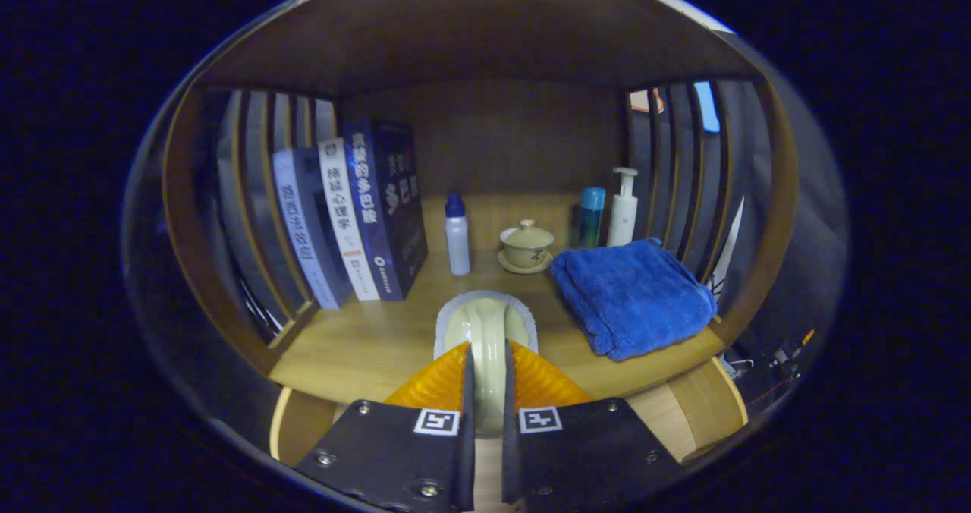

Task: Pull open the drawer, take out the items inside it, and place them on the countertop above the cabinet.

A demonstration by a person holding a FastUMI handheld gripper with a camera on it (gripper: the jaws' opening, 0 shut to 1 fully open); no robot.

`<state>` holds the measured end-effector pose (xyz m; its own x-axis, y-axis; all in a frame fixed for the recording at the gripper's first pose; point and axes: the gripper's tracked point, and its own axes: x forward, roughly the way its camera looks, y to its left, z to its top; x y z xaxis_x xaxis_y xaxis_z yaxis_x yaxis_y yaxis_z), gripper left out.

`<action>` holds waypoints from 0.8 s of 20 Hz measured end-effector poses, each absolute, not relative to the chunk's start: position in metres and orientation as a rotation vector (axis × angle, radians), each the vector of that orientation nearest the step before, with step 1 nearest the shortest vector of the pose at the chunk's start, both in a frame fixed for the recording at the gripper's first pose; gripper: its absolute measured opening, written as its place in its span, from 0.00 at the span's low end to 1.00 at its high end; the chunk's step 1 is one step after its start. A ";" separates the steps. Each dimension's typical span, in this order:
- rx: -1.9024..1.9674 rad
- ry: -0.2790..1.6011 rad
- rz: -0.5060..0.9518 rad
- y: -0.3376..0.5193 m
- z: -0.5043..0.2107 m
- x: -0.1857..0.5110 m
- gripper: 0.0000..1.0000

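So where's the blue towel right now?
In the gripper view, the folded blue towel lies on the wooden countertop, beyond the fingers to their right, in front of the pump bottle.

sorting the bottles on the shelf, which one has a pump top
The white bottle farthest right, behind the blue towel. The teal-capped bottle beside it and the blue-capped bottle near the books have plain caps. The gripper jaws grip a pale object.

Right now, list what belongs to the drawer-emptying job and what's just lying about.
Job: pale green curved item with grey rim, clamped between both fingers of the gripper; wooden countertop.
Lying about, seemingly: upright books, white blue-capped bottle, lidded beige teacup on saucer, teal bottle, white pump bottle, folded blue towel.
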<state>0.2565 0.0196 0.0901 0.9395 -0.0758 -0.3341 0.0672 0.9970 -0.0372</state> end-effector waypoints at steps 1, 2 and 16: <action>-0.029 0.350 -0.062 0.022 0.084 0.265 0.15; -0.021 0.344 -0.063 0.022 0.085 0.275 0.14; 0.039 0.309 -0.046 0.009 0.089 0.346 0.15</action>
